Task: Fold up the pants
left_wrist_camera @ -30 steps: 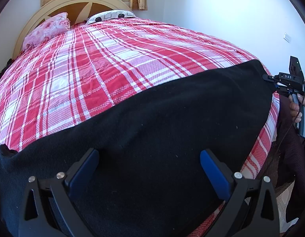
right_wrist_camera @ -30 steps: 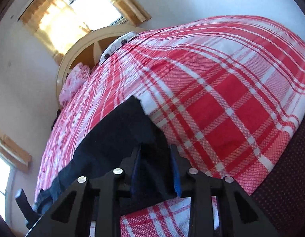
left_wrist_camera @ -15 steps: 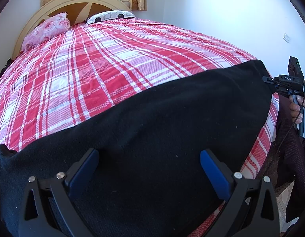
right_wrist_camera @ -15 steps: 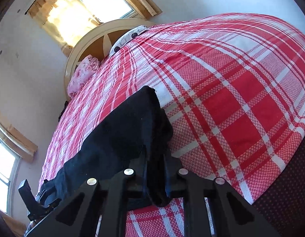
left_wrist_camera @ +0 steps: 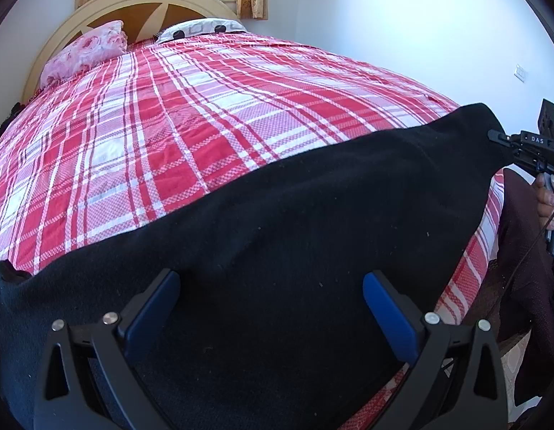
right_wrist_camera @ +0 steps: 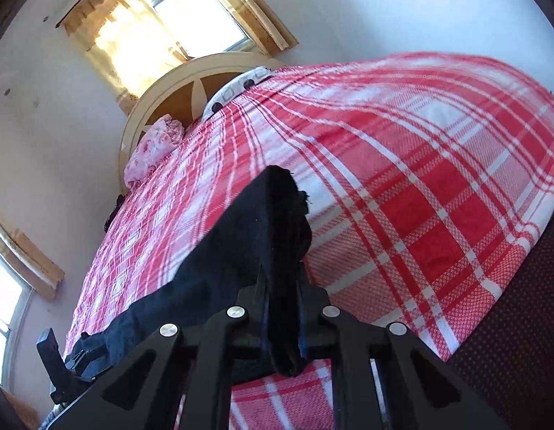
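Black pants (left_wrist_camera: pixel 277 233) lie stretched across the near edge of the bed. My left gripper (left_wrist_camera: pixel 270 283) hovers over one end of them, open, its blue pads (left_wrist_camera: pixel 155 308) wide apart with only cloth beneath. In the right wrist view the other end of the pants (right_wrist_camera: pixel 241 243) is raised off the cover, and my right gripper (right_wrist_camera: pixel 282 286) is shut on it, with a fold bunched between the pads. The right gripper (left_wrist_camera: pixel 499 139) also shows at the pants' far corner in the left wrist view. The left gripper (right_wrist_camera: pixel 72 362) appears at the pants' far end.
The bed has a red and white plaid cover (left_wrist_camera: pixel 205 107) and a cream headboard (left_wrist_camera: pixel 141 0). A pink pillow (left_wrist_camera: pixel 87 50) and a patterned one lie at the head. A hand (left_wrist_camera: pixel 547 197) holds the right gripper beside dark red cloth (left_wrist_camera: pixel 520 251). A curtained window (right_wrist_camera: pixel 191 10) is behind.
The right gripper's jaws have closed on the pants' end and raised it a little off the cover. The left gripper has stayed where it was, still open.
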Motion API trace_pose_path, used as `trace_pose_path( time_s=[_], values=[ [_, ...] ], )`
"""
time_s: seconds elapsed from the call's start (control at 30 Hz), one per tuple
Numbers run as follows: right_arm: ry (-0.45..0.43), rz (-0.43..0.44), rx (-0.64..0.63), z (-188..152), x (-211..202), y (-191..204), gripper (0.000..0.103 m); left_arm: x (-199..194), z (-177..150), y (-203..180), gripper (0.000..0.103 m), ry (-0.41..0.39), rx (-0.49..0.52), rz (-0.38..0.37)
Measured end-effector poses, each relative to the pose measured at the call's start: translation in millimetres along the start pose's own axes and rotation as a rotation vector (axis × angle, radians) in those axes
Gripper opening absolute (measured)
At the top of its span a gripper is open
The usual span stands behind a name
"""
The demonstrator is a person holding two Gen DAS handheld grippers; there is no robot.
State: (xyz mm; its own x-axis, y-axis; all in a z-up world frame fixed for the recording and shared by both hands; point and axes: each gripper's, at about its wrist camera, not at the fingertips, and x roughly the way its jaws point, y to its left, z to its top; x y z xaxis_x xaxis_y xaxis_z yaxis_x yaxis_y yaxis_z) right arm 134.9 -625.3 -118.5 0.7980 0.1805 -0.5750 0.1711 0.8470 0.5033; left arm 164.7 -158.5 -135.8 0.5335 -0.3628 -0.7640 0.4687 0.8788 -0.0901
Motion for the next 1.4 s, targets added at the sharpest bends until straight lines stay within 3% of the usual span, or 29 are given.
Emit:
trace_pose_path(
  time_s=[0.33, 0.53, 0.8, 1.07, 1.4],
  values=[
    [-0.006, 0.034, -0.144, -18.1, -12.4, 81.2, 0.011, -20.8, -4.9, 27.5, 0.103, -0.023, -0.120, -0.027],
    [-0.023, -0.003, -0.353, -40.3, -12.3, 152.4, 0.011, -32.6, -11.2, 44.8, 0.103, -0.044, -0.180, -0.040],
    [0.054, 0.087, -0.501, -75.5, 18.7, 230.7, 0.011, -46.6, -20.0, 63.5, 0.103, -0.075, -0.222, -0.039],
    [0.146, 0.128, -0.598, -118.1, 49.8, 278.2, 0.011, -51.1, -31.5, 88.2, 0.103, -0.086, -0.285, -0.038],
    [0.224, 0.139, -0.708, -163.1, 81.6, 316.9, 0.011, -60.5, -39.7, 101.1, 0.103, -0.118, -0.296, 0.018]
  ],
)
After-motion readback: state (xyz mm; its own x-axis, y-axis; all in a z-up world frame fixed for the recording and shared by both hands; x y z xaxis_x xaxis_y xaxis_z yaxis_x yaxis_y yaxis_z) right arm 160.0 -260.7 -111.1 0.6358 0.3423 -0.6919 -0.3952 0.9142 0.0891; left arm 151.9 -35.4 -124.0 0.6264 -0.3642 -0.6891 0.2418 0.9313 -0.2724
